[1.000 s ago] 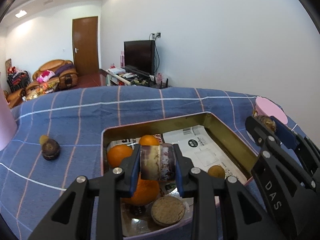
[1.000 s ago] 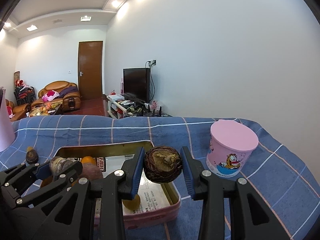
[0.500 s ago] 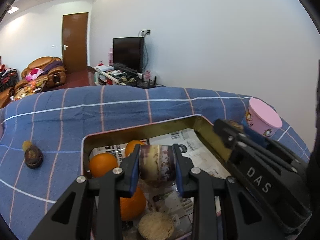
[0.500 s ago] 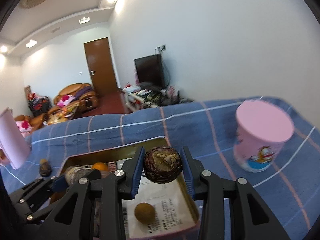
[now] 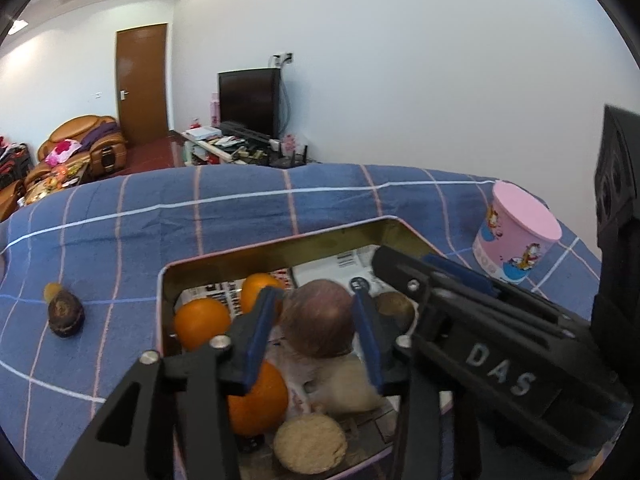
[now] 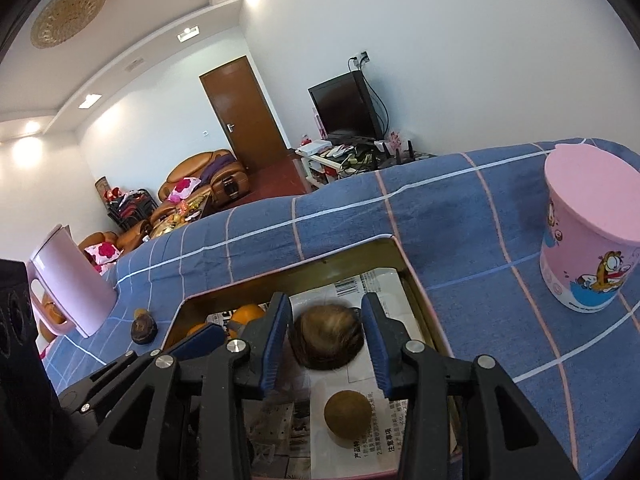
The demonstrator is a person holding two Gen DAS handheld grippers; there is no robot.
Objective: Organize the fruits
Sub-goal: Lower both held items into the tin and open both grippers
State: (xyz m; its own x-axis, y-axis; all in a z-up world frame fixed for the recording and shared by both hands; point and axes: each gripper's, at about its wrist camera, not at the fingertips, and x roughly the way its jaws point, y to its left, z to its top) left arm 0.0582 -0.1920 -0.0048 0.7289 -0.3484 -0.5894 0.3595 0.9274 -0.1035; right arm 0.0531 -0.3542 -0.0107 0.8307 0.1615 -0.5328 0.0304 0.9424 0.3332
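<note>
Blue checked cloth (image 5: pixel 248 216) covers the surface, with a brown door and a television behind. On it sits a metal tin (image 5: pixel 280 242) lined with newspaper, holding three oranges (image 5: pixel 200 322) and a round brown fruit (image 6: pixel 347 418). The left claw (image 5: pixel 318 330) has just been opening; a reddish-brown fruit (image 5: pixel 320 322) lies between its blue pads, which stand clear of it. The right claw (image 6: pixel 326 338) has also just been opening over the tin, its pads apart from a dark wrinkled fruit (image 6: pixel 328 338) between them. Another dark fruit (image 5: pixel 65 312) rests on the cloth left of the tin. A pink cup (image 6: pixel 588 232) stands to the right, a pink jug (image 6: pixel 66 280) to the left.
</note>
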